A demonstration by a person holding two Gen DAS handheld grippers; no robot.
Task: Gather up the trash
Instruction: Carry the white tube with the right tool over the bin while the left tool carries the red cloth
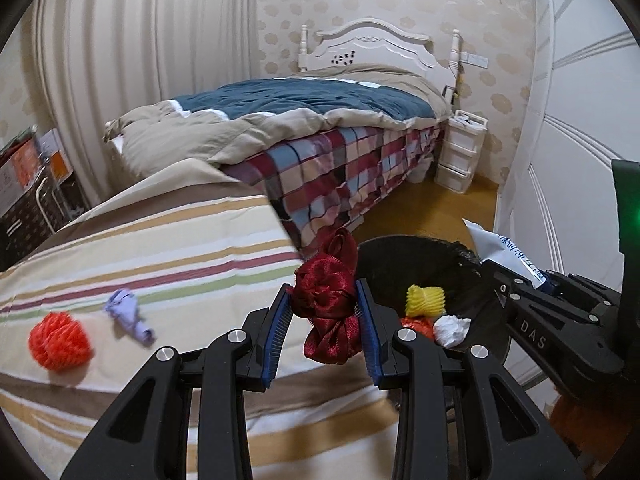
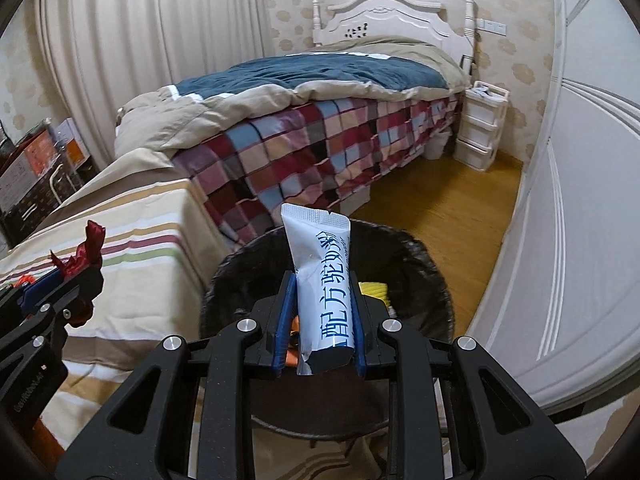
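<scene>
The left gripper (image 1: 326, 304) is clamped on a crumpled red ribbon (image 1: 330, 300), held at the near-left rim of the bin (image 1: 400, 256), over the edge of the striped sheet (image 1: 180, 240). The right gripper (image 2: 322, 316) is clamped on a white sachet (image 2: 324, 280) with blue print, held upright above the bin's opening. Inside the bin lie a yellow net (image 1: 425, 301), a white paper wad (image 1: 452, 330) and an orange piece (image 1: 418, 326). On the sheet, left of the bin, rest an orange net ball (image 1: 59, 342) and a purple scrap (image 1: 130, 314), well apart from both grippers.
</scene>
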